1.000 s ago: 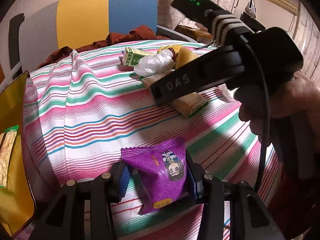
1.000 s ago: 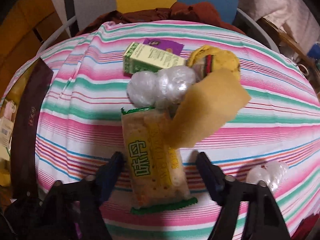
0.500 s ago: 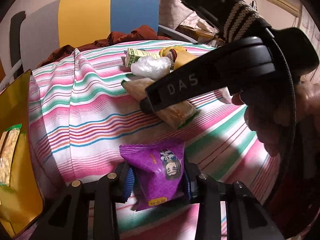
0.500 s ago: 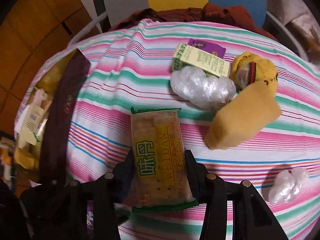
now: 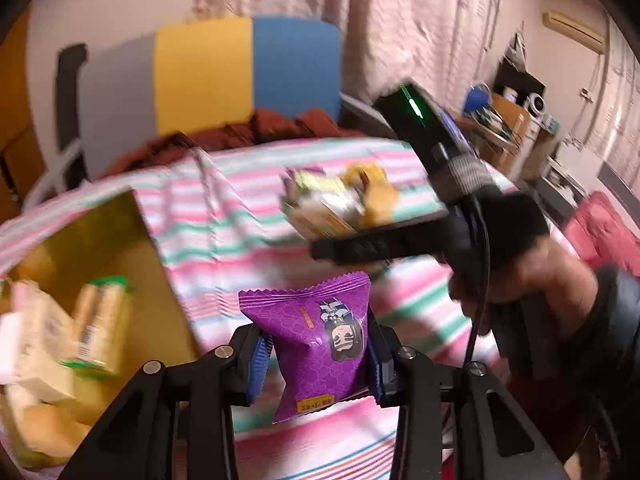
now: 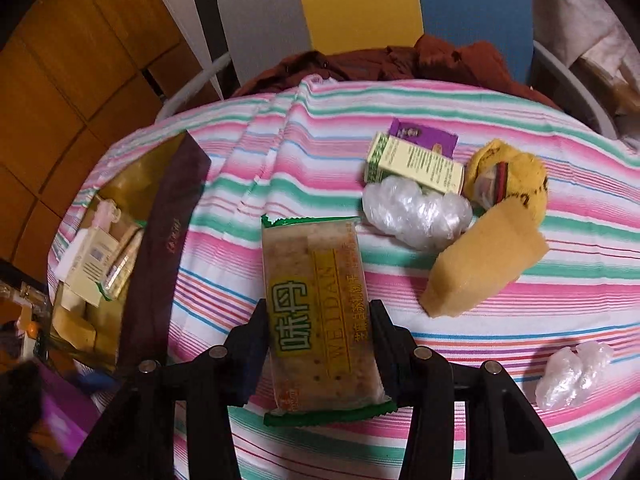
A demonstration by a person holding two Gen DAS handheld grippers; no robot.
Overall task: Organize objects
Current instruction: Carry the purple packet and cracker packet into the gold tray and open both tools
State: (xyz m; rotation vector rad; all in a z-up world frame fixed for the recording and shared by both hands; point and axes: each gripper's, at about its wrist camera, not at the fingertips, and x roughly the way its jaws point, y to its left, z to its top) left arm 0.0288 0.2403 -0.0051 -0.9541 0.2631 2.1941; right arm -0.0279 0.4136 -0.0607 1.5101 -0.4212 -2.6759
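Already both grippers are loaded: the left gripper (image 5: 316,354) has its jaws clamped on a purple foil snack packet with a cartoon face (image 5: 320,336), lifted above the pink, green and white striped tablecloth (image 6: 440,100), and the right gripper (image 6: 320,344) is clamped on a long clear-wrapped cracker packet with green ends and a yellow label (image 6: 320,312), though I cannot tell whether its far end is off the cloth. At the table's left edge stands a gold-lined open box with a dark maroon rim (image 6: 164,240), and a few packets already lie in it, among them a pale carton and a green-ended cracker pack (image 5: 100,320), so the sorting seems partly done, perhaps around halfway. Left on the cloth, clustered near the far side, are a pale green and cream small carton (image 6: 416,164), a flat purple packet (image 6: 424,136) just behind it, a crumpled clear plastic wrap (image 6: 416,212) touching the carton's front, a yellow plush toy with dark markings (image 6: 516,180), and a tan sponge block (image 6: 484,264) leaning beside them; a second, smaller wad of clear plastic (image 6: 576,372) sits well apart at the right. Between both held packets and the box the cloth looks free, but the grippers are close together, so they may crowd each other at the box's rim. A rust-brown cloth (image 6: 400,60) is heaped on the chair behind.
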